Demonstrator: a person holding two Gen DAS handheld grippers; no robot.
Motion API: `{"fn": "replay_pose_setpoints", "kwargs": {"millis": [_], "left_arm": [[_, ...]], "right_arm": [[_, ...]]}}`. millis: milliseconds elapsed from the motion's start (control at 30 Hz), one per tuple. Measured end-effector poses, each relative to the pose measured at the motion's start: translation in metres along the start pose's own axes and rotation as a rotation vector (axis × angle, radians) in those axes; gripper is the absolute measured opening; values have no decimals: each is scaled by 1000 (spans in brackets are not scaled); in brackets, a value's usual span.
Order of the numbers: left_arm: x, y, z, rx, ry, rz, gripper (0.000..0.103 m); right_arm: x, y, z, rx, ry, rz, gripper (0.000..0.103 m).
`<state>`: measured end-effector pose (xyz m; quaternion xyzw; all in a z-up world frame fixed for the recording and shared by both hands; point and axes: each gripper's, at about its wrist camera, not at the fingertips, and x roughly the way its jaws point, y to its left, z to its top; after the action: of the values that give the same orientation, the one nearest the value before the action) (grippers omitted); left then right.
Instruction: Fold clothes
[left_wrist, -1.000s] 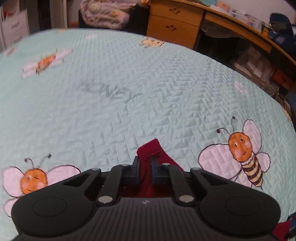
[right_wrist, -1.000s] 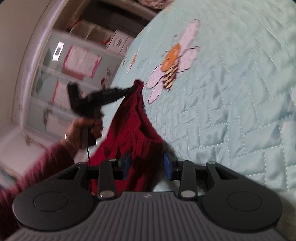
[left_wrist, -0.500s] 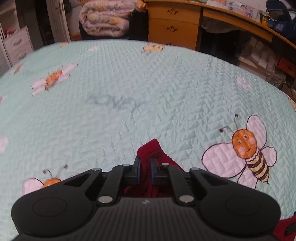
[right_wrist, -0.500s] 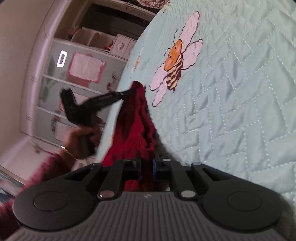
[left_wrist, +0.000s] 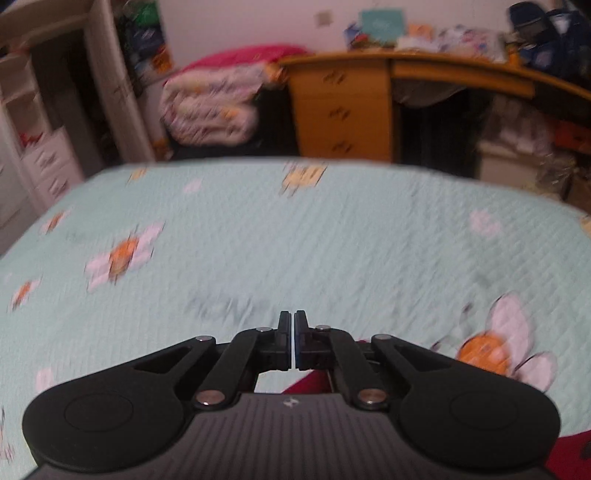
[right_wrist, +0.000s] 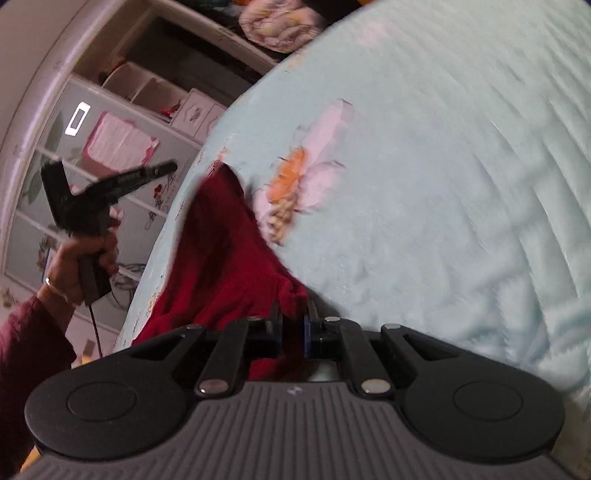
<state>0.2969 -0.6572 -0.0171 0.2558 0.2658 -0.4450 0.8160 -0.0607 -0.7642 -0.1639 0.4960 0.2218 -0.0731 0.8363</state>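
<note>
Right wrist view shows the dark red garment (right_wrist: 225, 258) bunched and draped along the edge of the bed, on the pale mint quilted bedspread (right_wrist: 443, 166). One fold of it runs up between the 2 fingers of the right gripper (right_wrist: 293, 328), which are pressed in on the cloth and pinch it. The garment's far end rises to a peak beside a printed bee (right_wrist: 295, 184) with pink wings and an orange head.

To the left, away from the cloth, a hand (right_wrist: 79, 266) with a ring holds the left gripper (right_wrist: 168, 168) up in the air; its tip touches nothing. A dark red sleeve (right_wrist: 26, 354) covers the arm below that hand. Behind it stands a white wardrobe (right_wrist: 85, 147) with decorated doors.

From the left wrist camera, the left gripper (left_wrist: 294, 334) has its 2 fingers brought together with only a thin slit between them and nothing held. A bit of the red garment (left_wrist: 314, 382) shows under the fingers, and another patch at the lower right corner. Beyond lies the bedspread (left_wrist: 332, 240) with more bees, 1 of them (left_wrist: 495, 347) at the right. Farther back are a rolled floral duvet (left_wrist: 210, 107) and a wooden desk with drawers (left_wrist: 340, 107). This view is blurred.
</note>
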Motion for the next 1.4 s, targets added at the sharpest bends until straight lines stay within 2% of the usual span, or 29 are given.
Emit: {"fn": "replay_pose_setpoints", "kwargs": {"millis": [67,100,167,200,233,267,367,467,533,633,667,700,733,767,833,933,1067,1200,1400], "left_arm": [[11,8,-17,-21,50,21,7],[10,14,-23,-53,52,5,7],[4,22,-31,-105,56,-50,24],[1,19,-34,-93,58,-74,38],[0,14,-37,-62,56,-65,48],[0,7,-39,-34,55,-55,51],[0,-10,-42,8,46,-69,53],[7,-27,-38,95,17,-42,53],[18,-35,-39,157,32,-23,53],[31,-36,-44,170,52,-9,53],[36,-36,-46,173,59,-4,53],[40,-36,-48,177,65,1,46],[41,-34,-48,157,65,-26,19],[41,-34,-46,148,65,-44,2],[42,-34,-43,133,67,-77,3],[39,-29,-33,119,54,-68,3],[49,-23,-32,93,64,-36,3],[59,-18,-32,67,74,-3,5],[68,-14,-33,51,86,33,6]], "right_arm": [[4,-6,-2,10,5,-6,12],[4,-4,-1,2,7,-11,12],[3,-1,1,-27,10,-26,16],[3,2,2,-52,8,-35,18],[1,6,1,-84,-1,-46,22],[-1,7,0,-103,-8,-55,25],[-5,-2,0,-59,-20,-36,27],[-4,-7,-5,-37,-33,-29,27],[-5,-7,-7,-40,-38,-31,27],[-4,-7,-7,-46,-37,-26,27],[-3,-8,-7,-44,-37,-22,27],[-3,-9,-7,-43,-37,-18,27],[-4,-9,-8,-43,-39,-17,27],[-5,-8,-8,-42,-40,-17,27],[-5,-7,-8,-43,-43,-18,27],[-4,-4,-8,-48,-45,-17,31],[-4,1,-11,-59,-54,-6,42],[-2,5,-13,-88,-59,-10,45],[9,8,-5,-47,-37,31,49]]}}
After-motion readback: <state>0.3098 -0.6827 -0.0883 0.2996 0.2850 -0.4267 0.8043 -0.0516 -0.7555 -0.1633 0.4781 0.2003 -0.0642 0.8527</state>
